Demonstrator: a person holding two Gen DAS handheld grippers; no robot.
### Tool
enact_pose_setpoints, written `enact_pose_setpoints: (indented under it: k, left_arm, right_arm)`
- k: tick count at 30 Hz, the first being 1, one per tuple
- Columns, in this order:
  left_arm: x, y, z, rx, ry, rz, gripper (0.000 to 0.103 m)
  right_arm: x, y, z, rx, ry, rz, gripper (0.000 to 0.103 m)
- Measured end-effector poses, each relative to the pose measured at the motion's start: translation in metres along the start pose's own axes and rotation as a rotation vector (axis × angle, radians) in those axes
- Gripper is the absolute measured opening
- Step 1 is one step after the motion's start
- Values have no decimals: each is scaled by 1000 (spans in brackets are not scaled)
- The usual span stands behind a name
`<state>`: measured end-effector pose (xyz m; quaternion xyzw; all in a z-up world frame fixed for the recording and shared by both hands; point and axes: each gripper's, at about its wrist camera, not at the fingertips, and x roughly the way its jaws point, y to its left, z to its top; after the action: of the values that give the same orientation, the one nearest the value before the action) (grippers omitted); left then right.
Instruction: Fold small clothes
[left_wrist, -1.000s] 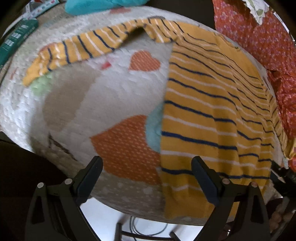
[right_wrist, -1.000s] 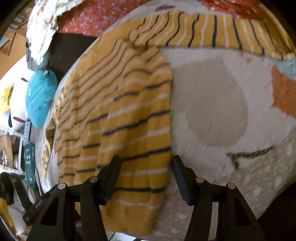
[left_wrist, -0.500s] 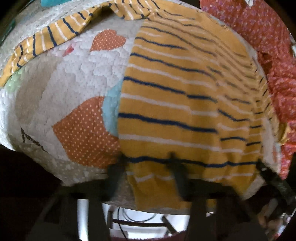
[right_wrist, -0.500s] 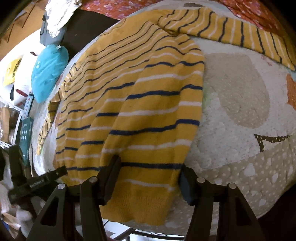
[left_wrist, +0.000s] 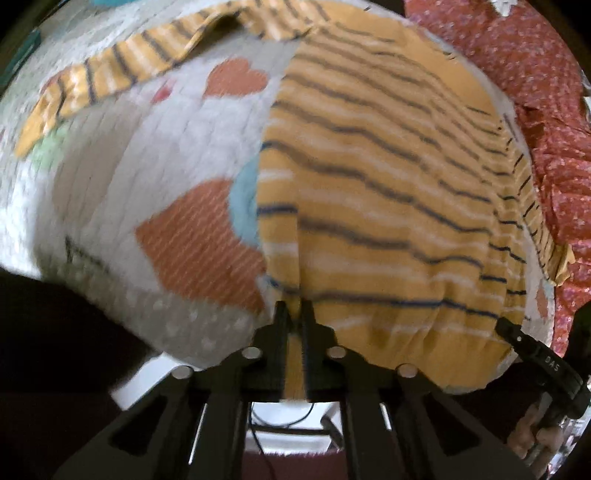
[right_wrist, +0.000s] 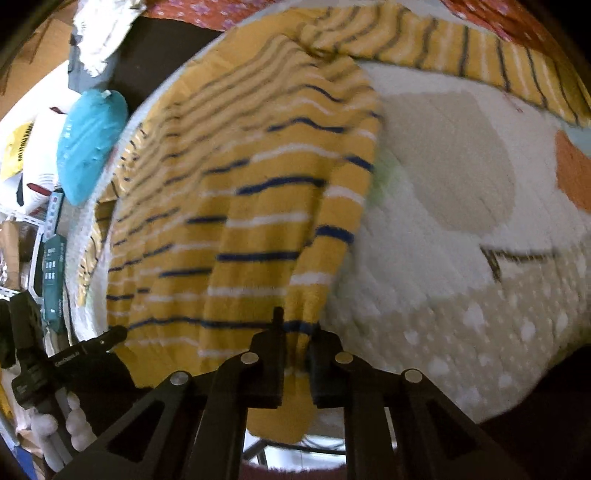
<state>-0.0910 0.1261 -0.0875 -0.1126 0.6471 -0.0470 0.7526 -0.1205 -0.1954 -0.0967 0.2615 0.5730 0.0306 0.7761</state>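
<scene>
We're looking down on the quilted mat (left_wrist: 110, 155), white with orange hearts, a beige patch and a dotted beige border, and it fills most of both wrist views. Spread over it is the yellow sweater (left_wrist: 388, 177), striped in navy and white, its body lying flat across one side of the mat with the hem hanging off the near edge. 1 sleeve (left_wrist: 110, 74) stretches out along the far side of the mat, well away from both tools. Beyond the mat we see a red floral cloth (left_wrist: 535, 110) bunched up against its far edge, and in the right wrist view a teal bag (right_wrist: 88, 147) sits off to the side among shelves and boxes.

Now the tools. Our left gripper (left_wrist: 293, 314) is clenched on the sweater's hem at its folded side edge, a strip of yellow knit pinched between the 2 black fingers. Our right gripper (right_wrist: 295, 332) has its jaws closing at this moment, and the hem at the other side edge is squeezed between them, fabric bulging out below. In each view the opposite tool pokes in at the frame's lower corner, and the hand (right_wrist: 59, 424) that carries it shows below. Both views are blurred.
</scene>
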Motion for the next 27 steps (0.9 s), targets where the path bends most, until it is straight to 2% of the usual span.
enact_pose_setpoints:
  k: [5,8,11,12,14,15,16,17,18,19,21,24,27]
  left_arm:
    - [-4,21,-20,-36,0,4,3]
    - [-17,25,-24,-36,-37,16,3]
    - [-39,23,-20,-6,-105,48,4]
    - [-44,21,-19,6,-120,55,7]
    - [-44,7,-9,26,-139,65,20]
    - [-45,3,-6,36,-145,64,27]
    - [-45,-3,-5,48,-148,65,30]
    - [-41,-10,-5,56,-147,69,31]
    - [-37,-18,-1,66,-143,74,31]
    - [-34,-23,-2,78,-137,78,31]
    - [-32,-29,-5,93,-127,84,32]
    - [-26,-39,-1,101,-120,94,40]
    - [-27,-39,0,98,-117,96,41]
  right_arm:
    - [-2,-19,-19,39,46,-8,10]
    - [-8,-28,-19,79,37,36,11]
    - [-30,-39,-8,119,-45,49,12]
    - [-37,-42,-4,125,-71,43,12]
    - [-54,-56,10,146,-142,3,13]
    - [-60,-61,17,158,-165,-15,19]
    - [-68,-72,26,182,-203,-45,32]
    - [-75,-81,32,197,-234,-69,40]
    - [-82,-89,39,207,-269,-106,54]
    - [-90,-98,46,213,-307,-154,58]
    - [-108,-118,60,228,-380,-254,60]
    - [-126,-148,84,284,-434,-307,66]
    - [-137,-164,109,277,-469,-403,69]
